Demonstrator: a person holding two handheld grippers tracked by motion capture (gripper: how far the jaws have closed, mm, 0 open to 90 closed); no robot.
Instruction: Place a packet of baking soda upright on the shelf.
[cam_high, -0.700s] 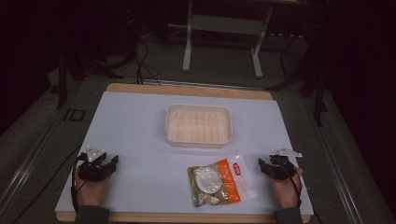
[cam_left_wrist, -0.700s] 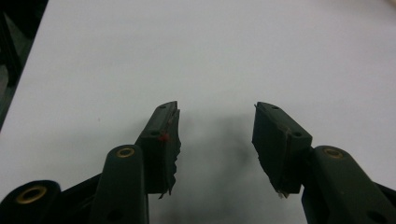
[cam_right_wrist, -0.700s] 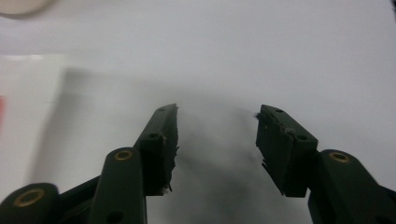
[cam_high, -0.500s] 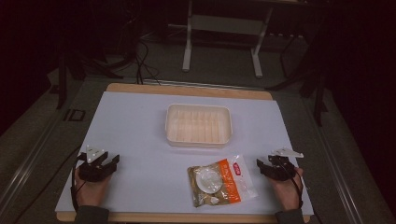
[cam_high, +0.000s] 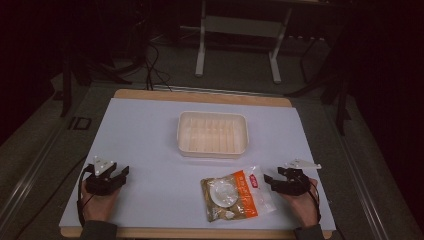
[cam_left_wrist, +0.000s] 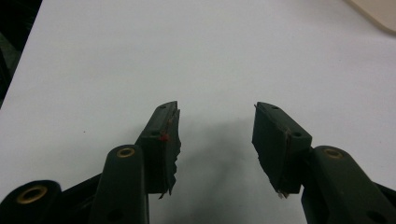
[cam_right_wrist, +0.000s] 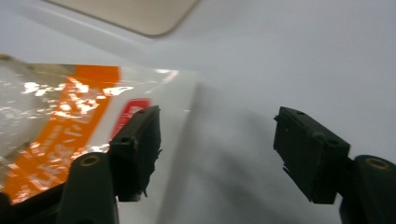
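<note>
Seemingly opening a grasp: right hand-held gripper (cam_high: 270, 178), jaws apart, nearing the snack bag (cam_high: 239, 194) lying on the surface (cam_high: 150, 130) before the empty tray (cam_high: 213, 133). Left hand-held gripper (cam_high: 121, 172) resting, jaws apart. Next, probably closing on the bag's clear edge.

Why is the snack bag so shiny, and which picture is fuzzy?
Right gripper view: white glare streaks across the crinkly bag, and the whole picture looks soft and blurred. Left gripper view: sharp, with a grey shadow on the table between the left tool tips. High view: dim, dark surroundings.
</note>
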